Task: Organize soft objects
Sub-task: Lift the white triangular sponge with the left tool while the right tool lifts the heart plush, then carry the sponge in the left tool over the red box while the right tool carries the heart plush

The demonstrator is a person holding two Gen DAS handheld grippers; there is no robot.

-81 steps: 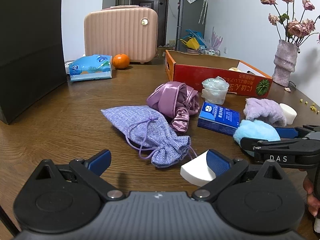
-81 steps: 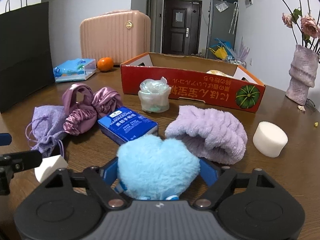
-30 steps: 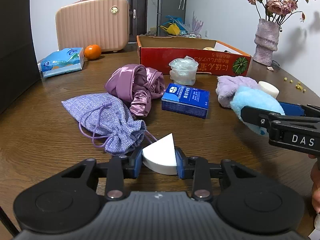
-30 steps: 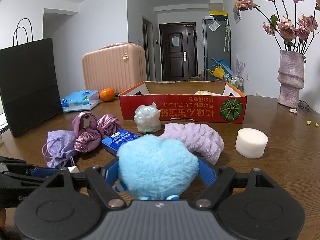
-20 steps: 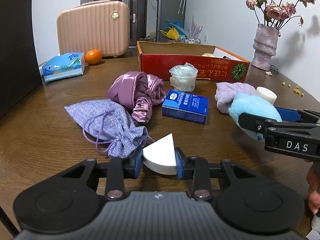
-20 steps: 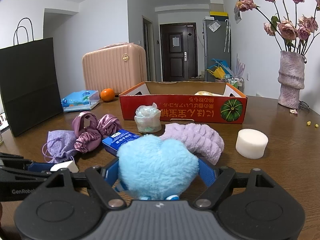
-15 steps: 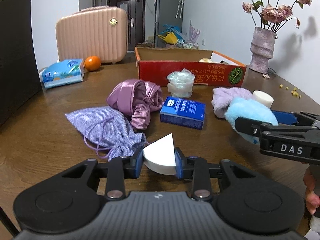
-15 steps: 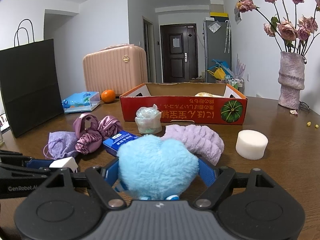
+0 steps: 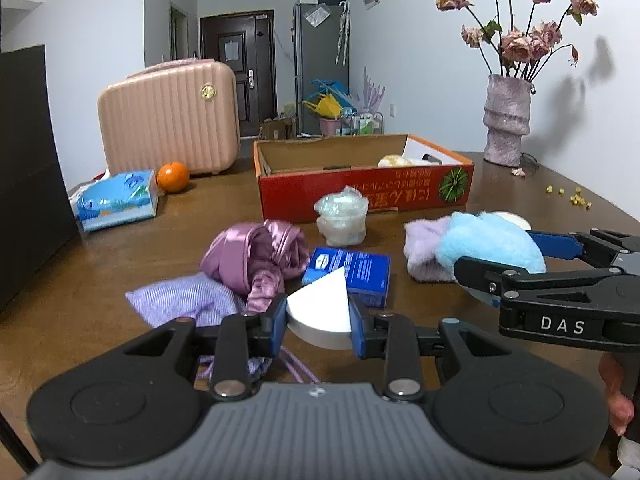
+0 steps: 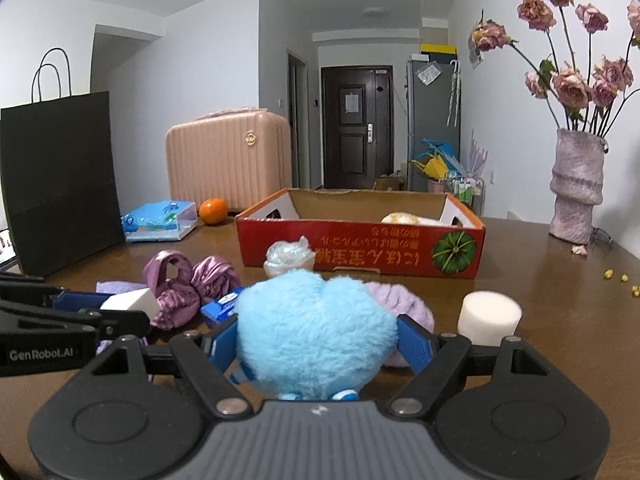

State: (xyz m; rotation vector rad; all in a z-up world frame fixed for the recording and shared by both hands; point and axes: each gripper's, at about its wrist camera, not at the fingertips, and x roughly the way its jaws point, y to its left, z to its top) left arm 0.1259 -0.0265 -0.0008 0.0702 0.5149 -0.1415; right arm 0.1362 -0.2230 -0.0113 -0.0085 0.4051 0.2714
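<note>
My left gripper is shut on a white wedge sponge and holds it above the table. My right gripper is shut on a fluffy light-blue heart plush, also raised; the plush shows in the left wrist view. A red cardboard box stands open behind, with something pale inside. On the table lie a lilac drawstring pouch, a satin purple bonnet, a fuzzy lilac headband and a white round sponge.
A blue tissue packet and a plastic-wrapped cup sit mid-table. A pink suitcase, an orange, a tissue pack and a black paper bag stand at the back left. A vase of roses stands right.
My left gripper closed on the white wedge sponge and lifted it off the table. Both grippers have risen with their loads; the box interior now shows.
</note>
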